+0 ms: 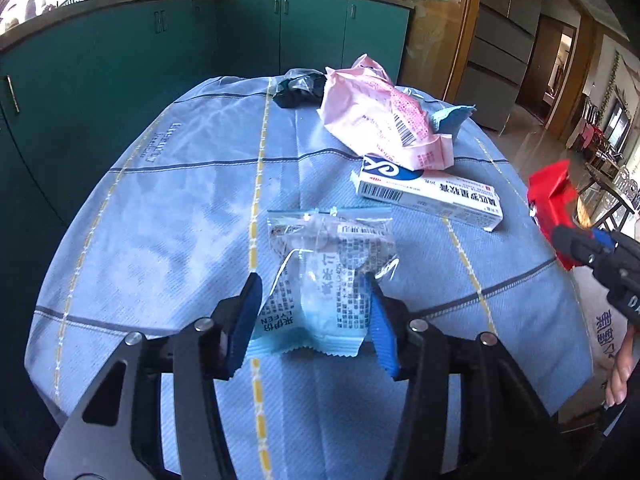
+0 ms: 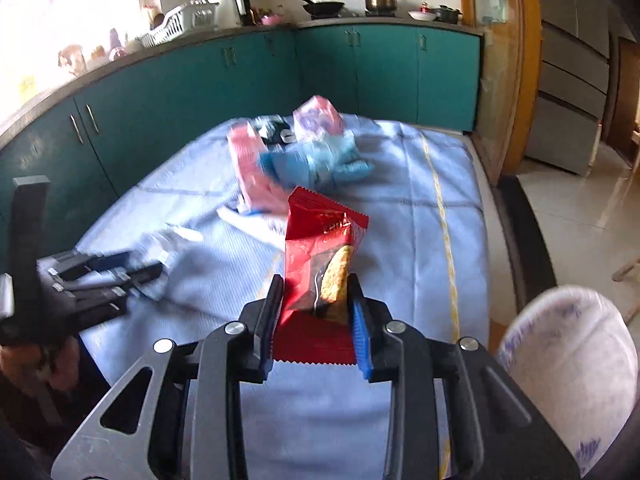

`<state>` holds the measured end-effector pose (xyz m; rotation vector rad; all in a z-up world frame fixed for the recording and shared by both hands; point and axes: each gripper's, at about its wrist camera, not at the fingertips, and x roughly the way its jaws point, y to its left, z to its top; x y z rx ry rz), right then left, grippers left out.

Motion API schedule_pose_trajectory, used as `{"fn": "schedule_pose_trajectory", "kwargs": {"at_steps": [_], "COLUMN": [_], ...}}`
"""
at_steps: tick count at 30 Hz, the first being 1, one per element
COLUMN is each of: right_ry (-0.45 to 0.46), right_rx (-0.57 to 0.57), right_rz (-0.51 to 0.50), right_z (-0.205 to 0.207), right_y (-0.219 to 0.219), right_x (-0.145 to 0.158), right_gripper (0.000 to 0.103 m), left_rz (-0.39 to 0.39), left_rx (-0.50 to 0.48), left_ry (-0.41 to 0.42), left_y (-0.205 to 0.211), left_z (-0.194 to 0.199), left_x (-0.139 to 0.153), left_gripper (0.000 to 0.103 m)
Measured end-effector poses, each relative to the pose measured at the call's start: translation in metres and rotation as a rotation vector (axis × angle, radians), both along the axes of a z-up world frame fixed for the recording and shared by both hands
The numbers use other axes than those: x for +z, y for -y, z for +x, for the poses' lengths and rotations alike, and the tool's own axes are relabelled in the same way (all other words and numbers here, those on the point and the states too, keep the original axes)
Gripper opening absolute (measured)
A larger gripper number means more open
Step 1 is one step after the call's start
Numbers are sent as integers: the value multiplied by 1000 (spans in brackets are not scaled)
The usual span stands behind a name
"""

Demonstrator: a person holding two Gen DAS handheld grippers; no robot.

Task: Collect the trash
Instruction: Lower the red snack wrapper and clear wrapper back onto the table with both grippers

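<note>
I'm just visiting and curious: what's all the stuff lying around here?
clear wrapper: 1, clear and blue, between left gripper's fingers
red wrapper: 1, red, in right gripper
white box: 1, white and blue, mid table
pink bag: 1, pink, far side
blue cloth: 1, behind pink bag
black item: 1, far edge
white sack: 1, white with blue print, beside table
tablecloth: 1, light blue
left gripper: black, blue pads
right gripper: black, blue pads
</note>
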<state>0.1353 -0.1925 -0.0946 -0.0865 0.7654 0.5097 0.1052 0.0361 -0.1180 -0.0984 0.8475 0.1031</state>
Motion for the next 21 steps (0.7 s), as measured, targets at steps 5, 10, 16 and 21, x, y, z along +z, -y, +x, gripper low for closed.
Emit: {"fn": "schedule_pose_trajectory", "kwargs": {"at_steps": [5, 10, 16, 21], "right_ry": [-55, -41, -57, -82], "right_rx": [3, -26, -41, -36], "right_rz": [-10, 13, 1, -20], "right_z": [-10, -19, -17, -8], "right_y": [-7, -4, -5, -17], "right_x": [-18, -16, -21, -34], "right_gripper": [48, 79, 83, 83], "left_rz": [-52, -59, -56, -40], "left_rx": [-28, -40, -23, 0], "left_ry": [-5, -8, -6, -2], "left_y": [-4, -5, -8, -9], "left_z": [-20, -26, -23, -18], "left_x": [2, 1, -1, -1], "left_gripper": [78, 80, 84, 87]}}
